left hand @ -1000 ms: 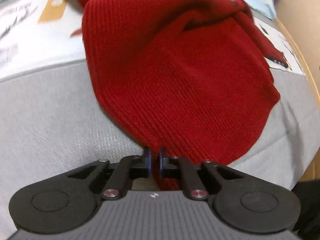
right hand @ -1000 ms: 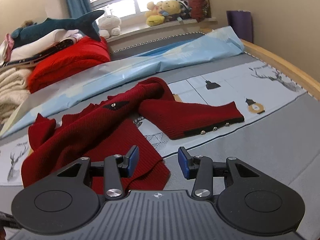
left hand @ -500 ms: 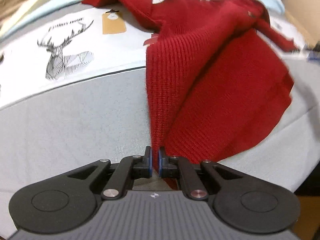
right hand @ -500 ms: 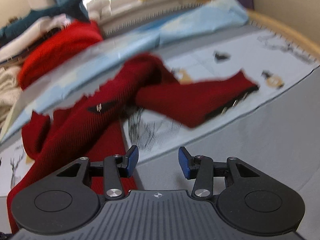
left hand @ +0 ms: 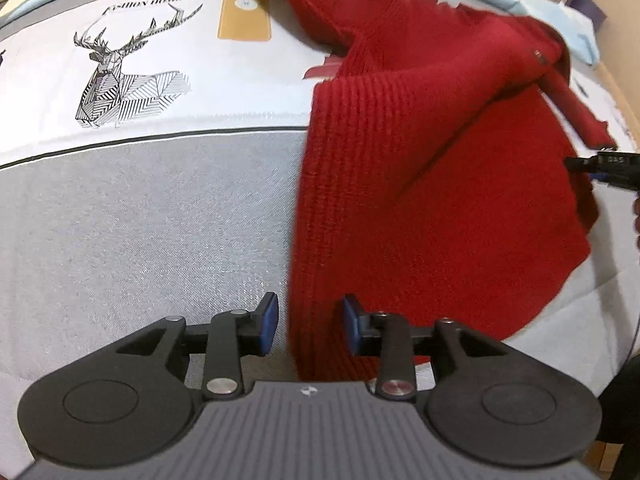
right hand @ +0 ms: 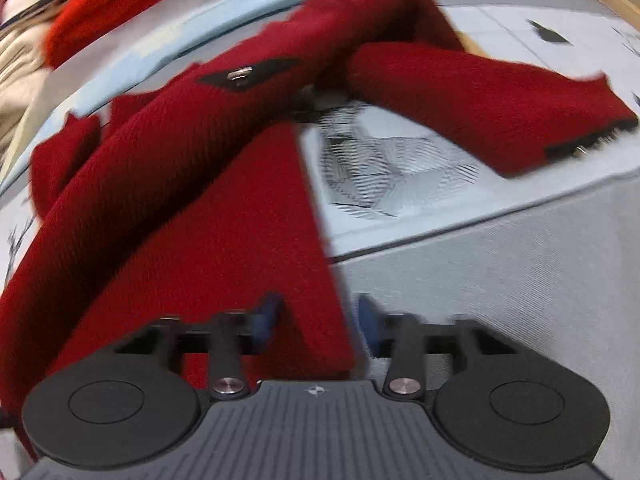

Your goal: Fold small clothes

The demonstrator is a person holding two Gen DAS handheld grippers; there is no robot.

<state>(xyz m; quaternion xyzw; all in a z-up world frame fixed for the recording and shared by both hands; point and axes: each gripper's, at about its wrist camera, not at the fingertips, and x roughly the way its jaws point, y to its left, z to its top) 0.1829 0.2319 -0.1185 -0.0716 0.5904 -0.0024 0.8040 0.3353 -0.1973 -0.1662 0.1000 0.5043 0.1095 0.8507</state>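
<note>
A bed sheet (left hand: 140,216) – grey, with a white band bearing a deer print (left hand: 128,76) – is spread under a red knitted sweater (left hand: 420,168), which is laid crumpled across it, one sleeve (right hand: 492,108) stretched out to the side. The sweater's near left corner is seen between the blue pads of the left gripper (left hand: 308,330), whose jaws are opening and are clear of the cloth. The right corner is straddled by the right gripper (right hand: 318,320) – its jaws are closing, not yet pressed on the fabric.
</note>
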